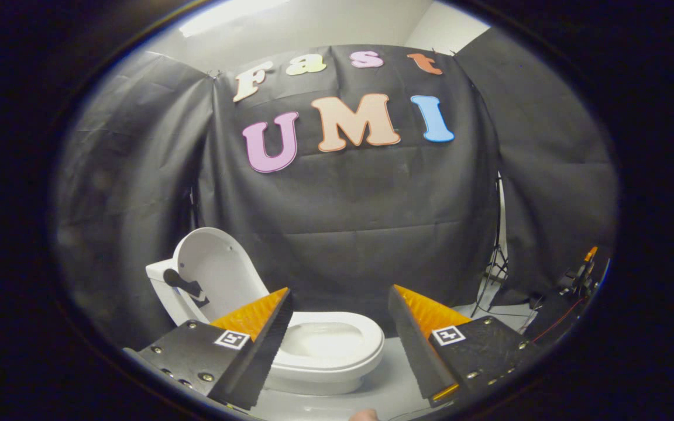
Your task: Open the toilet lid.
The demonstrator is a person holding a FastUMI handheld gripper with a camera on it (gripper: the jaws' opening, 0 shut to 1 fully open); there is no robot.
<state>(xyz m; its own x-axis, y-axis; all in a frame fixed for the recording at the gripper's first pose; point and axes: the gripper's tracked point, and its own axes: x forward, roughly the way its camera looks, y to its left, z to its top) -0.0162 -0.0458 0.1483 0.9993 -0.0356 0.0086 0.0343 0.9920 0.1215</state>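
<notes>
The white plastic toilet lid already stands upright over the bowl. The gripper is spread, holding nothing. Little seems left.

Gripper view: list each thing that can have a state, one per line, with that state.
toilet lid: raised, standing upright against the tank, beyond the fingers.
toilet seat: down on the bowl, bowl open to view between the fingers.
hand-held gripper: open, fingers spread wide, holding nothing, apart from the toilet.
tripod stand: standing upright beside the cloth wall.
</notes>
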